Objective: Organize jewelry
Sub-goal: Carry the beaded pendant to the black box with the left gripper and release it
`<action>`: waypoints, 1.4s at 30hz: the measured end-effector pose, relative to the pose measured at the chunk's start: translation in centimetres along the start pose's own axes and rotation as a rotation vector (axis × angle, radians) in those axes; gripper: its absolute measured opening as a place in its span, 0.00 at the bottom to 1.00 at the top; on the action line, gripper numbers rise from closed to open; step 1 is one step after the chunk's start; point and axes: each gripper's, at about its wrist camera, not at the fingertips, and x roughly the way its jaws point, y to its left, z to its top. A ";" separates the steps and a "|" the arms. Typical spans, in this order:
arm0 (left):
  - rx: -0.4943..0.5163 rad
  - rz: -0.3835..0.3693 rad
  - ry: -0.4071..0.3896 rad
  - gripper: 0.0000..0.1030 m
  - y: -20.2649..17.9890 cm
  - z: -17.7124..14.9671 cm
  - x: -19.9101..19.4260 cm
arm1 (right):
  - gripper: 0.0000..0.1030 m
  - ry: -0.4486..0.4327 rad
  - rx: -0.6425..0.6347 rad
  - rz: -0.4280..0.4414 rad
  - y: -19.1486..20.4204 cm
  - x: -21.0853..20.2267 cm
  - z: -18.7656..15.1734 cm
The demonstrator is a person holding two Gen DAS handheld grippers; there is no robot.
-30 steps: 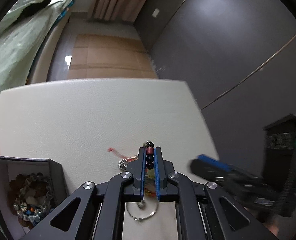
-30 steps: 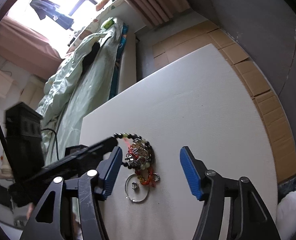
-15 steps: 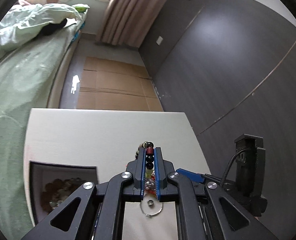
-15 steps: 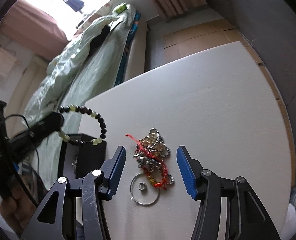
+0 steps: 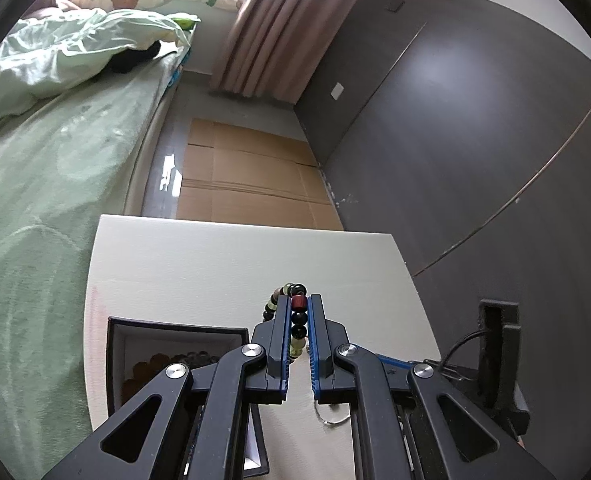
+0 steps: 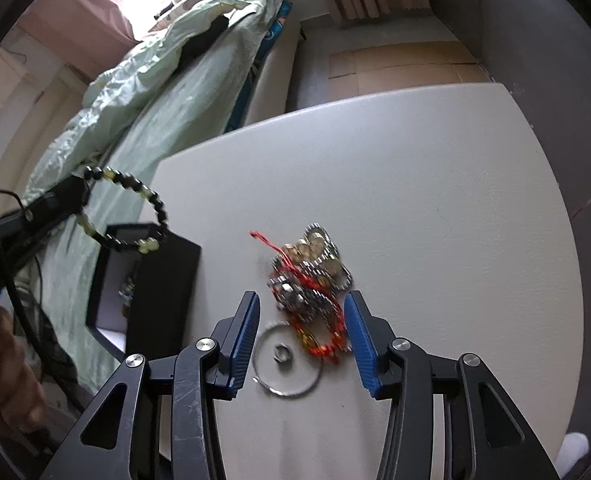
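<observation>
Bracelet: your left gripper (image 5: 298,330) has its fingers clamped on the bead bracelet (image 6: 125,210); it hangs clear of the table (image 6: 415,184), above the box's 12 o'clock edge in the right wrist view.
Beads: round and glossy, mostly black with pale green ones and one dark red, strung in a loop.
Box: the black box (image 5: 115,344) with a pale lining sits at about 9 o'clock from the pile; it already holds some beaded pieces, too shadowed to name.
Pile: the jewelry pile (image 6: 311,276) lies on the table, a tangle of red cord, orange-red beads and silvery chain links and discs.
Ring: a thin wire ring (image 6: 287,364) lies flat at the pile's 7 o'clock, with a small metal nut (image 6: 281,354) inside it.
Right gripper: your right gripper (image 6: 303,336) has its fingers spread wide, either side of the pile's near end and gripping nothing.
Progress: I judge it partway; some pieces are boxed, the bracelet is not yet dropped in, and the pile and ring remain.
Table: white, matte, faintly grained.
</observation>
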 end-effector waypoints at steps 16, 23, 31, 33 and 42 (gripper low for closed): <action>0.013 -0.001 0.000 0.07 -0.9 -0.1 -0.3 | 0.05 0.017 -0.005 -0.043 -1.1 0.0 -1.0; 0.013 0.005 -0.030 0.08 -1.2 -0.7 -2.3 | 0.05 -0.111 0.001 0.084 -0.3 -4.5 -1.0; -0.009 0.015 -0.085 0.08 -0.9 -1.2 -5.2 | 0.05 -0.201 -0.016 0.185 2.0 -7.6 -0.7; -0.013 0.021 -0.098 0.08 -0.8 -1.2 -5.7 | 0.05 -0.215 -0.019 0.221 3.0 -7.8 -0.4; -0.057 0.053 -0.113 0.08 1.4 -1.9 -7.0 | 0.05 -0.196 -0.051 0.332 7.4 -5.9 0.2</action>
